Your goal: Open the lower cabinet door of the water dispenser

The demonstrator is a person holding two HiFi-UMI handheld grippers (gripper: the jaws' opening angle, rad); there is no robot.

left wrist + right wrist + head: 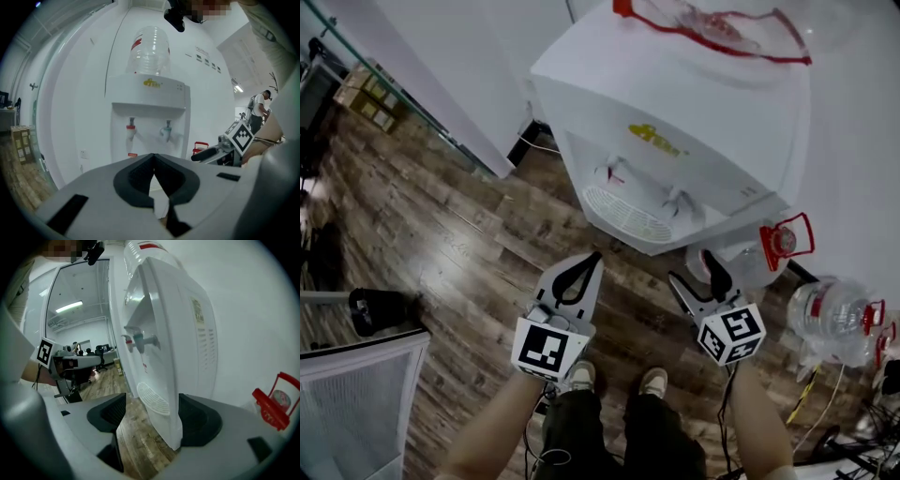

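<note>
Head view: left tongs (589, 262) pressed together, right tongs (694, 272) spread, empty; reaching low may clip the water dispenser (694, 122) drip tray (628, 214).

Left gripper (153, 160) fingers together — water dispenser (149, 96) ahead.

Through the head feed I looked down on a dark wood-plank floor (441, 234) that ran up to a plain white wall (459, 66), with cardboard boxes (366, 98) stacked at the far left and a tangle of cables (853, 441) at the lower right. Clear water bottles (830, 319) with red handles sat on the floor to the right. Farther back I saw an open office with chairs (96, 357), lit by a ceiling strip light (69, 307).
</note>
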